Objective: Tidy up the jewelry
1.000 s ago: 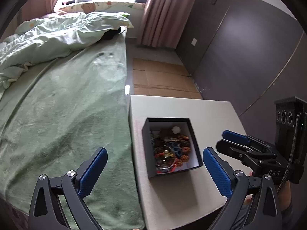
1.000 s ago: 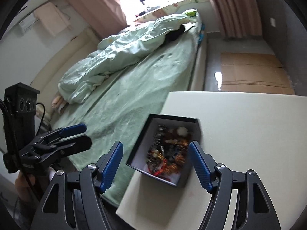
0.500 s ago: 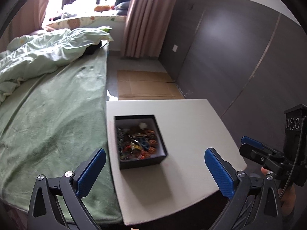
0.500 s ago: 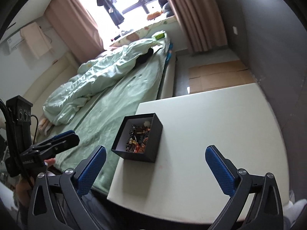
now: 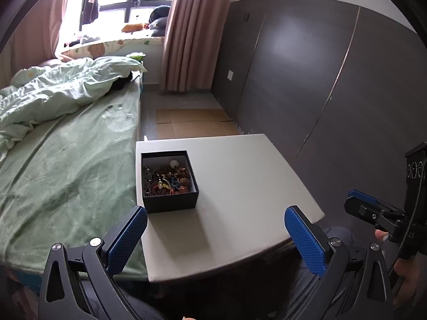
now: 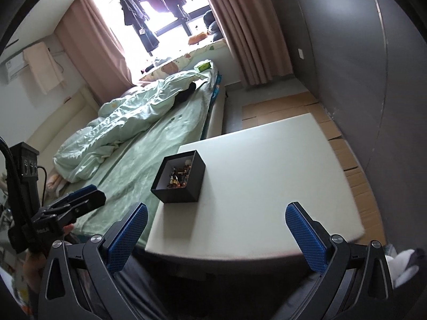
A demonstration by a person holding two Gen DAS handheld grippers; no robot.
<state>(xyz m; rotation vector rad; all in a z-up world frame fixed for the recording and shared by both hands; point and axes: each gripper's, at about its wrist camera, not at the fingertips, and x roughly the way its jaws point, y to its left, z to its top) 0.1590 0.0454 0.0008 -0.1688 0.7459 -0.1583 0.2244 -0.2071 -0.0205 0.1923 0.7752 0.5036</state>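
Note:
A black open box (image 5: pixel 169 181) full of mixed jewelry (image 5: pixel 165 179) stands near the left edge of a white table (image 5: pixel 240 176). In the right wrist view the same box (image 6: pixel 181 178) sits at the table's (image 6: pixel 267 176) left corner. My left gripper (image 5: pixel 216 237) hangs open over the table's near edge, well short of the box, with nothing between its blue pads (image 5: pixel 128 237). My right gripper (image 6: pixel 216 237) is also wide open and empty, back from the near edge. Each gripper shows at the side of the other's view.
A bed with a green sheet (image 5: pixel 61 165) and a crumpled duvet (image 5: pixel 53 93) runs along the table's left side. Dark wall panels (image 5: pixel 320 80) stand to the right. Flattened cardboard (image 5: pixel 192 122) covers the floor beyond the table. A person's legs are under the near edge.
Both grippers have pulled back and up from the box, which now looks smaller and farther. The right gripper's jaws went from narrowly framing the box to wide open.

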